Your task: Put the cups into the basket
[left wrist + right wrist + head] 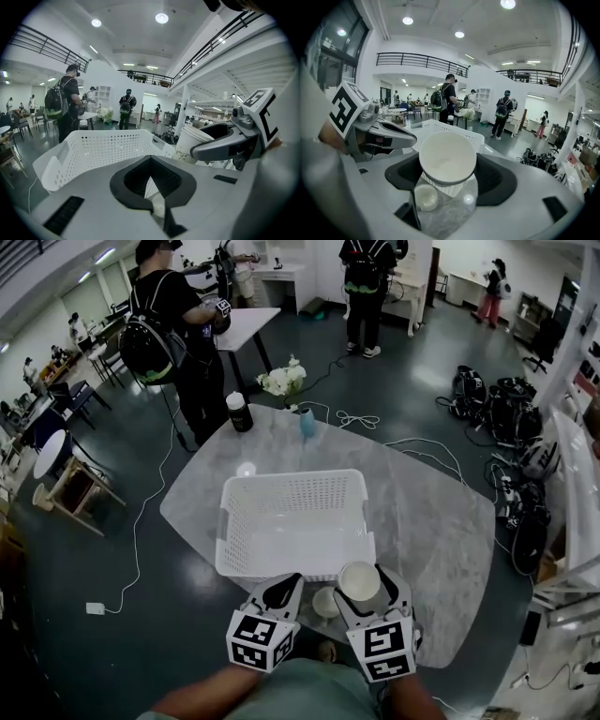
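Gripping a white paper cup by its sides, the right gripper has its jaws spread wide around the cup's body, with a dark pad pressed against it on either side. The cup is lifted clear of the tabletop, with its open mouth tipped back toward the person holding it. In the head view it sits at the near right corner of the basket; whether it is over the rim or just short of it I cannot tell. Close beside it, the left gripper has its jaws drawn together at the tips with nothing clasped between them, and it points at the basket's near wall. Between the two grippers a smaller cup, also white, stands upright on the tabletop just outside that near wall. The basket is white perforated plastic, rectangular, and rests in the middle of the pale, marble-patterned tabletop. Past its far wall stand a dark canister with a white lid and a small blue object, well apart from the basket. White flowers show at the tabletop's far edge. Beyond that, a person wearing a black backpack stands on the dark floor, and a cluster of bags lies off to the right.
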The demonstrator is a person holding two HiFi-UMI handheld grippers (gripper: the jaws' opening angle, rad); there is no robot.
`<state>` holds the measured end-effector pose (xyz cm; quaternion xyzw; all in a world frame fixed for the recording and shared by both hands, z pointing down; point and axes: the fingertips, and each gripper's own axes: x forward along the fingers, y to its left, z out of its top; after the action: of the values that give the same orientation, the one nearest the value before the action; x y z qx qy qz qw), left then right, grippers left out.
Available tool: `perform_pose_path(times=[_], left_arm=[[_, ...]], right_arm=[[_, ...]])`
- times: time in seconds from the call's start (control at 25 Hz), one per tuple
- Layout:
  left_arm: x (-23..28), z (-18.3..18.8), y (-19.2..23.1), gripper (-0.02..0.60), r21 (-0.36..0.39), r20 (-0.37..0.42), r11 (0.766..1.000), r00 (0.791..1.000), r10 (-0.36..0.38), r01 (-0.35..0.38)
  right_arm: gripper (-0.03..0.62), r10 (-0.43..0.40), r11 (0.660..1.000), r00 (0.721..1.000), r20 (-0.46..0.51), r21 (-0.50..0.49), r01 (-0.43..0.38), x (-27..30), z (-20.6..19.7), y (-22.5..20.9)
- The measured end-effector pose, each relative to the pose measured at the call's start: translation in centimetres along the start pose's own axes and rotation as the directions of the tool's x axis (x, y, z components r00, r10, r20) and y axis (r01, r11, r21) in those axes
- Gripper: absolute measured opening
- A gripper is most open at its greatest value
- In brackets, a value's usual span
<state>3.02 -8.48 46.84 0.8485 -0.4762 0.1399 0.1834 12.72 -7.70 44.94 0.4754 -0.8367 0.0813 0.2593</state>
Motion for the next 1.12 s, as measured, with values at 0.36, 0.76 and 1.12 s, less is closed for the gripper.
perform_pose_path(times=[0.36,0.76,1.12], left_arm=[[1.2,3.7,3.7,0.000,0.023,0.017,1.000,1.000,0.008,-0.009],[4.4,5.7,8.5,0.000,0.009,-0.022,1.000,1.000,-0.016,0.016],[8.1,5.6,12.0,0.000,-0.003,-0.087,0.999,0.995,-0.051,0.051]], right_arm=[[0.353,0.025,1.000,1.000,0.007,-0.008,-0.025,4.5,3.2,0.2],[0.353,0.029,0.999,0.997,-0.070,-0.018,-0.031,11.2,5.1,-1.2],[0.353,0.032,0.997,0.979,-0.204,-0.061,-0.045,17.6,3.2,-1.5]])
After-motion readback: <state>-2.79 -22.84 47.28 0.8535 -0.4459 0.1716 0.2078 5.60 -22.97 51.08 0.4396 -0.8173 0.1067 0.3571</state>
